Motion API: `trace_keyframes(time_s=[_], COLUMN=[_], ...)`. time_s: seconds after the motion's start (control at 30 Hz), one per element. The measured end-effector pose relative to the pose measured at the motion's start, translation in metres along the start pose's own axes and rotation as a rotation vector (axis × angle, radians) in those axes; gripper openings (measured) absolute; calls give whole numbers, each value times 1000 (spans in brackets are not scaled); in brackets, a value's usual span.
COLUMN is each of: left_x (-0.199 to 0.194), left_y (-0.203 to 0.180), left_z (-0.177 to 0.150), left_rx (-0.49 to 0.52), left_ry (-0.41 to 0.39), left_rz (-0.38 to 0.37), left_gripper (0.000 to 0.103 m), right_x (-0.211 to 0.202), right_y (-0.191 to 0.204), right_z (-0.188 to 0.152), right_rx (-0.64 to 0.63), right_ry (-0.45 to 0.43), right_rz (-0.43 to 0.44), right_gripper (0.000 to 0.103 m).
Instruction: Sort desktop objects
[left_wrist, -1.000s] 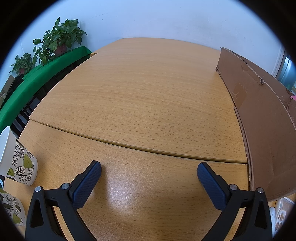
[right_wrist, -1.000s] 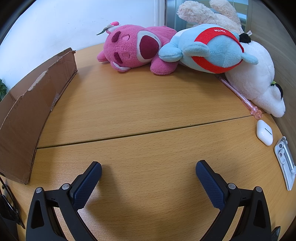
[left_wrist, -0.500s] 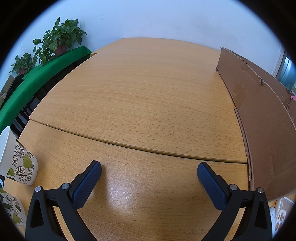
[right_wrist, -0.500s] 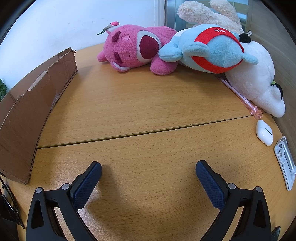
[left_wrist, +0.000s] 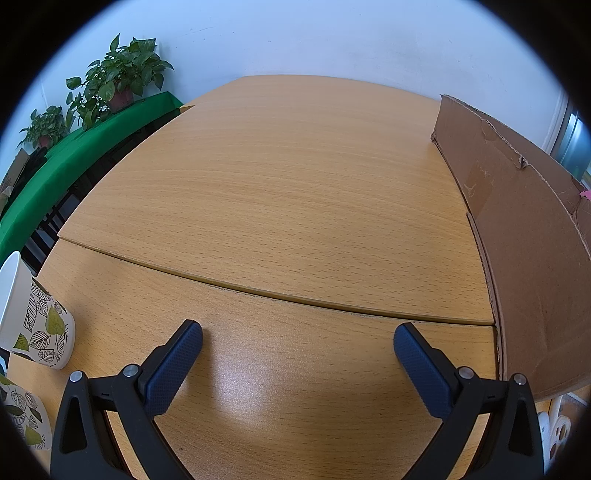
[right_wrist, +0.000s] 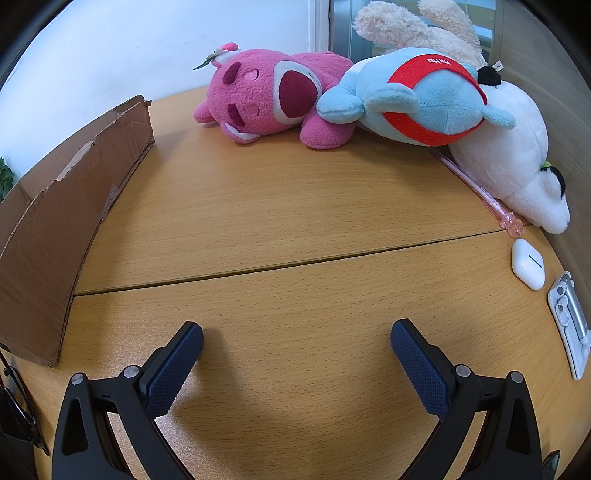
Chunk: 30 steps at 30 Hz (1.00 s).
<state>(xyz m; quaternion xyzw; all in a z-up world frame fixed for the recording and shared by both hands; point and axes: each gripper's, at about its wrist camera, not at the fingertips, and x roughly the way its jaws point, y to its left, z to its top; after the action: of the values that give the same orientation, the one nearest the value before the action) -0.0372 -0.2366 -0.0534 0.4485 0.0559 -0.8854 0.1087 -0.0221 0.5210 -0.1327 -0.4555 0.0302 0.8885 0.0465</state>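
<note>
The pink plush, blue plush and white plush lie heaped at the desk's far right corner, seemingly unsorted; the earbud case sits near the right edge. The right gripper and left gripper hover spread and empty, perhaps readying a reach.

My pads were navy, my frames black. I saw a pink plush, a blue-and-red one, leaf-printed white cups, a brown cardboard box.
</note>
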Motion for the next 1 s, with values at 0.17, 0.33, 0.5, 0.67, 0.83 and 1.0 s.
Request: trace_keyframes(time_s=[0.17, 0.33, 0.5, 0.67, 0.83, 1.0], left_x=[0, 0, 0, 0, 0, -4], left_y=[0, 0, 0, 0, 0, -1], left_z=[0, 0, 0, 0, 0, -5], left_rx=[0, 0, -1, -1, -1, 5], left_ry=[0, 0, 0, 0, 0, 12], left_rz=[0, 1, 1, 2, 2, -1], left_gripper=[103, 103, 103, 103, 103, 103], right_x=[-1, -1, 0, 1, 1, -2], right_y=[0, 0, 0, -1, 0, -1], right_z=[0, 0, 0, 0, 0, -4], right_rx=[0, 0, 0, 7, 18, 36], right_ry=[0, 0, 0, 0, -1, 10], right_rz=[0, 0, 0, -5, -11, -28], right_gripper=[103, 103, 103, 103, 103, 103])
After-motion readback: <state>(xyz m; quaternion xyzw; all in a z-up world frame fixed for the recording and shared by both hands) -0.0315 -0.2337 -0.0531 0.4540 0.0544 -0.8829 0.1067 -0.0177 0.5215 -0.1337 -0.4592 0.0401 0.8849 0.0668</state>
